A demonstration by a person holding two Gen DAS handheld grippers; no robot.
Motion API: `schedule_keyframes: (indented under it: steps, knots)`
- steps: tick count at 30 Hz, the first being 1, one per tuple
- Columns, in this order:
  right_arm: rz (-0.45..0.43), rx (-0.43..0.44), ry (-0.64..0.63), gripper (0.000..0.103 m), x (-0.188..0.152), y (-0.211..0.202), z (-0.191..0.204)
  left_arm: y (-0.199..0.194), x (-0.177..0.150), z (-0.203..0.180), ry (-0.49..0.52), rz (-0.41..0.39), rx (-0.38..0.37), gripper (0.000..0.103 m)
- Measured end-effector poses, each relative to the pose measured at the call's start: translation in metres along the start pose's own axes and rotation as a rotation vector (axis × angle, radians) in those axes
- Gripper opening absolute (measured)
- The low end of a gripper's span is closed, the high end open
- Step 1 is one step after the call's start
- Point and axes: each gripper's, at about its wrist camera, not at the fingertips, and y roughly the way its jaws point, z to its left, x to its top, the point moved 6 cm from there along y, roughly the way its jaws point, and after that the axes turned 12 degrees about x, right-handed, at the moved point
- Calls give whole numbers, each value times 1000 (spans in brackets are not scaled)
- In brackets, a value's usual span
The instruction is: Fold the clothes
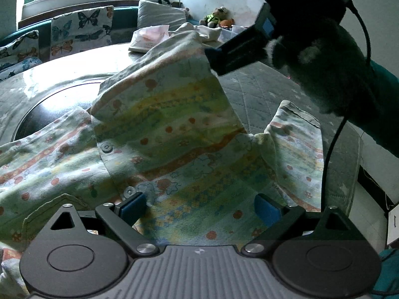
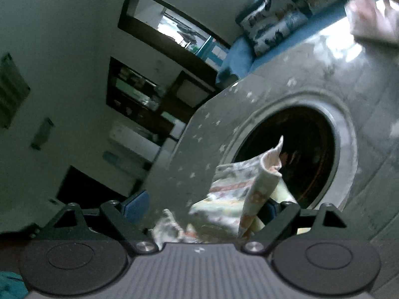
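Observation:
A child's patterned garment (image 1: 174, 134), pale green and yellow with red fruit prints and snap buttons, lies on a grey quilted table (image 1: 261, 92). My left gripper (image 1: 199, 209) is open just above the garment's near part, blue pads wide apart. My right gripper (image 1: 217, 54) shows in the left wrist view at the upper right, touching a raised corner of the garment. In the right wrist view its jaws (image 2: 202, 208) stand wide apart, and a fold of the garment (image 2: 259, 182) drapes against the right pad.
The table has a dark round inset (image 1: 49, 112) (image 2: 291, 154) at its middle. A pink tissue pack (image 1: 149, 37), folded cloth, butterfly cushions (image 1: 79, 30) and stuffed toys (image 1: 217, 16) lie beyond. A black cable (image 1: 331, 149) hangs from the right gripper.

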Motion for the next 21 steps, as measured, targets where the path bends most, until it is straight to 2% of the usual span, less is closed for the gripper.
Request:
schedule_keyframes:
  steps: [3,7,10,14,15,17,20,21]
  knots:
    - [-20,-48,-11,90,10,-2,-8,-1,-1,1,-2,-2,0,96]
    - [-67,-68,22,89,21,-8,-21,-1,-1,1,-2,-4,-3,97]
    - [-143,-41,13,88,34,-18,-22,-1,-1,0,1,-5,-4,98]
    - [-239,-66,16,88,43,-39,-30,-2,-2,0,-1,-7,-6,98]
    - [-260,-110,15,88,43,-44,-35,-2,-2,1,-3,-7,-7,98]
    - [-257,-259,-22,88,43,-53,-45,-3,-1,1,-7,-8,-9,98]
    - [-202,-457,-96,88,38,-56,-52,-6,0,4,-23,-7,-9,98]
    - [-180,-496,-119,88,35,-55,-52,-8,1,6,-26,-11,-2,98]
